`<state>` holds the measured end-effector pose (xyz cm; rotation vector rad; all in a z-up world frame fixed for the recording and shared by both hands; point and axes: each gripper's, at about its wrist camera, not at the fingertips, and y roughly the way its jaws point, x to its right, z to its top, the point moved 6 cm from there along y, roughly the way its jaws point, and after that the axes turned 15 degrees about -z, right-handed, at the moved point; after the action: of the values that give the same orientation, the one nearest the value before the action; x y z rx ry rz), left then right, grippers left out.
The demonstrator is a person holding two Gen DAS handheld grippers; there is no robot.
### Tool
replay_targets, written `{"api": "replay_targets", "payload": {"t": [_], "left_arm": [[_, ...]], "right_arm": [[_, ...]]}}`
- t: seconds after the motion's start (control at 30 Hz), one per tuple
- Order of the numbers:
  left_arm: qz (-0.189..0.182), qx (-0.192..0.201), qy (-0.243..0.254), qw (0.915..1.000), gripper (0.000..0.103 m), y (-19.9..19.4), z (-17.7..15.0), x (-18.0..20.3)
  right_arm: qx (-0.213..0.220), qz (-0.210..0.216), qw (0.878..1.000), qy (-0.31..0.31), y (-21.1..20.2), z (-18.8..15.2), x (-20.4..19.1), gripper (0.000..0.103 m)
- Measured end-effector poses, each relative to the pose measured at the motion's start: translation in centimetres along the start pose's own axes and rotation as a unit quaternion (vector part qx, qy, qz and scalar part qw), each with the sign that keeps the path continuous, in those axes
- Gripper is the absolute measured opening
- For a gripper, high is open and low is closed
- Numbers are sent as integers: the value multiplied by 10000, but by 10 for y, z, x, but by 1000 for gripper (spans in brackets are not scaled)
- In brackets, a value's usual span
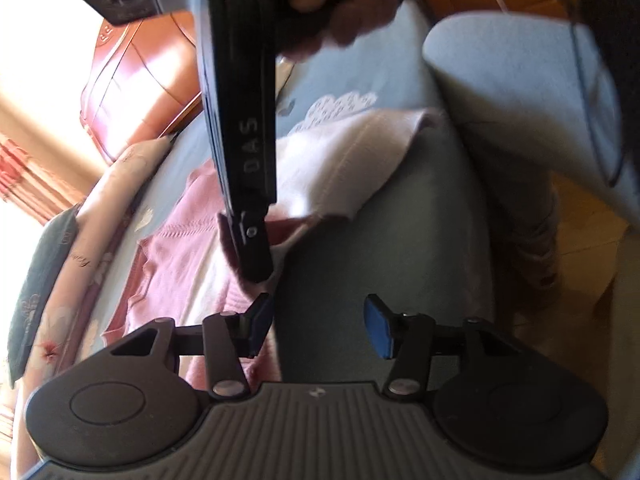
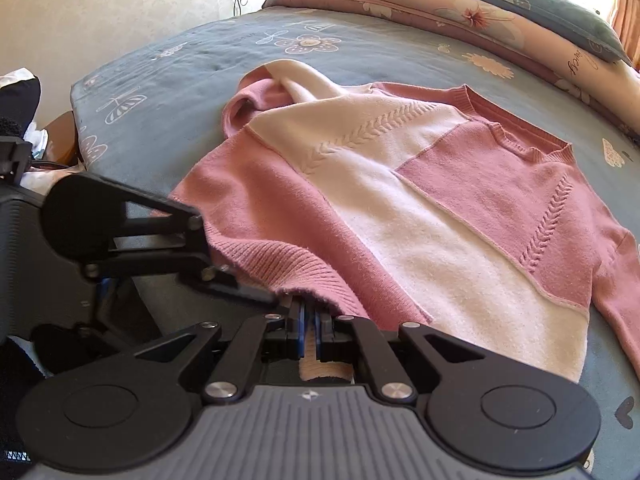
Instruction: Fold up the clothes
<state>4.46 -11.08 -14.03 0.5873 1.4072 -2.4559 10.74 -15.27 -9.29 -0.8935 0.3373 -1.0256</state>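
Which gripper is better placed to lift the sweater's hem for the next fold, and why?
Probably the right. The right gripper is already shut on the sweater at its ribbed hem, while the left gripper hangs open beside it, gripping nothing.

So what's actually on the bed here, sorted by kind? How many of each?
Sweater: 1
Folded quilt: 1
Pillow: 1
Hand-held gripper: 2, the left open, the right shut on the sweater's hem
Total: 5
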Motion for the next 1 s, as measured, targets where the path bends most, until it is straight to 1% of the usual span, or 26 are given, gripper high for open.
{"api": "replay_targets", "payload": {"t": [0.07,0.17,0.33,0.4,0.43,0.47,0.5,0.53,0.57,0.63,0.67,0.77,0.8,0.87,0.9,0.93,0.97,1.0], "left_arm": [[73,-64,-44,9999,53,1,0,2],[27,-10,-138,9999,53,-1,-1,-1],[254,-326,-220,9989,53,7,-9,-7],[313,-368,-244,9985,47,10,-8,-10],[367,-408,-272,9981,39,12,-8,-13],[427,-466,-328,9975,21,14,-8,-15],[488,-525,-383,9967,10,17,-8,-18],[531,-543,-456,9961,3,18,-8,-21],[519,-504,-557,9958,3,17,-7,-24],[485,-416,-743,9952,3,11,-11,-28],[487,-383,-810,9948,3,7,-13,-31],[460,-319,-965,9938,3,0,-15,-40],[426,-291,-1014,9935,3,-3,-15,-43],[388,-227,-1122,9927,3,-9,-15,-48],[360,-202,-1196,9920,3,-10,-15,-50],[340,-172,-1273,9911,3,-12,-16,-52],[325,-138,-1348,9902,3,-13,-16,-55],[322,-105,-1405,9895,3,-14,-16,-58]], "right_arm": [[-9,0,10000,-19,0,-2,-1,5],[-53,27,10000,-5,0,-6,-1,5],[-28,83,10000,18,-2,-7,-2,5],[-5,84,10000,-8,-3,-7,-3,5],[2,81,10000,-19,-3,-6,-4,5],[3,94,10000,-24,-3,-6,-5,5],[4,91,10000,-41,-3,-6,-6,5],[5,56,9999,-83,-2,-6,-7,5],[5,22,9999,-125,-1,-7,-8,6],[0,-53,9997,-242,2,-8,-12,12],[-4,-91,9995,-309,4,-9,-14,13],[-17,-180,9988,-450,11,-10,-21,25],[22,-279,9981,-544,13,-9,-24,31],[99,-540,9952,-815,18,-8,-30,38],[146,-694,9930,-945,21,-7,-32,45],[195,-848,9904,-1072,25,-7,-34,47],[224,-996,9874,-1207,28,-7,-35,46],[216,-1126,9848,-1303,32,-7,-36,38]]}}
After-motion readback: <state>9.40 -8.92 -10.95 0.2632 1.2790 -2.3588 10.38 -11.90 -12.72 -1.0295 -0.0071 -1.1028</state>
